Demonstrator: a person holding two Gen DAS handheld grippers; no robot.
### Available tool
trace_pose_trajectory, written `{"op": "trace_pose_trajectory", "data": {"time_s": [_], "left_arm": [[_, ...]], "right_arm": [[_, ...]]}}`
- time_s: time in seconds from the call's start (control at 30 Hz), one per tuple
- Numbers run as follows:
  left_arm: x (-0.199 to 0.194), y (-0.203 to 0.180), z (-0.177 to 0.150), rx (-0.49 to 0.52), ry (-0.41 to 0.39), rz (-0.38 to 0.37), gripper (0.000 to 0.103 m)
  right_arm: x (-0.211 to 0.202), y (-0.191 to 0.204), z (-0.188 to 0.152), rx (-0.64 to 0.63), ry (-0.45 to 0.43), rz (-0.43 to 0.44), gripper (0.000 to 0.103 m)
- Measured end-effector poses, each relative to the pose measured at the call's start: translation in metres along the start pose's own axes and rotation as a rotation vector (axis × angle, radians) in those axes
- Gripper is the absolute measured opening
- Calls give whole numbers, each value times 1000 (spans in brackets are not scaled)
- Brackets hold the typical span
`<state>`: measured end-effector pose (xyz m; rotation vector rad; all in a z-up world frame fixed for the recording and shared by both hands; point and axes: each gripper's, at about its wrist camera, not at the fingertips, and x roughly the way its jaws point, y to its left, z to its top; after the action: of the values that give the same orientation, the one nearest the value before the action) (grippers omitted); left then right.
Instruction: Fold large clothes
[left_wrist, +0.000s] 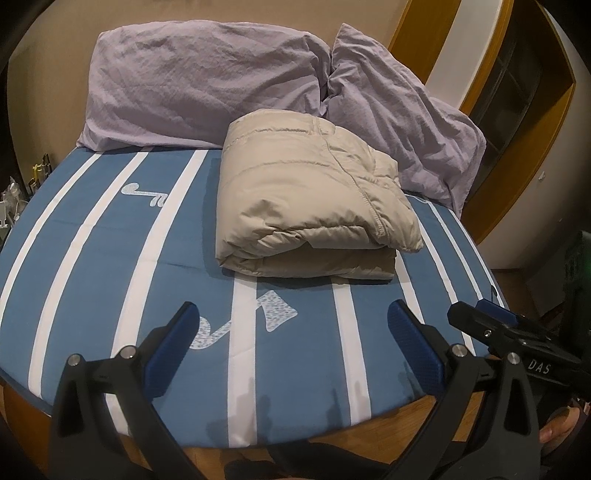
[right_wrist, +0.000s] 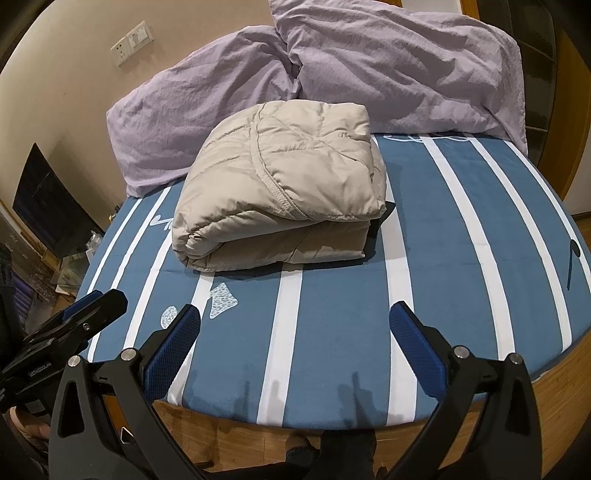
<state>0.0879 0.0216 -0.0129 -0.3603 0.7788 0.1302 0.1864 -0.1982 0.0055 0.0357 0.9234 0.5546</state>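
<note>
Since the puffy beige quilted jacket (left_wrist: 314, 192) already sits folded mid-bed on the blue-and-white striped sheet (left_wrist: 110, 266), both grippers, left gripper (left_wrist: 291, 332) and right gripper (right_wrist: 295, 332), hang back with fingers spread, empty; I'd just square its edges gently.

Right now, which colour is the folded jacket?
Beige; the folded jacket shows best in the right wrist view.

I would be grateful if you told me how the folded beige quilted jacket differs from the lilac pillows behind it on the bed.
The beige quilted jacket is folded into a compact, layered bundle; the lilac pillows lie loose and sprawling. The jacket's fabric is smooth with stitched seams, while the pillows' covers are heavily wrinkled. The jacket sits mid-bed on the blue striped sheet; the pillows lean at the head against the wall. Both are soft and padded, and neither is held.
</note>
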Motion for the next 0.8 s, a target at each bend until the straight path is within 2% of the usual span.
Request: {"op": "trace_pose_trajectory", "data": {"time_s": [0.8], "left_arm": [[3,1,1,-3,9,0,101]], "right_arm": [[2,-1,0,0,4,2,102]]}}
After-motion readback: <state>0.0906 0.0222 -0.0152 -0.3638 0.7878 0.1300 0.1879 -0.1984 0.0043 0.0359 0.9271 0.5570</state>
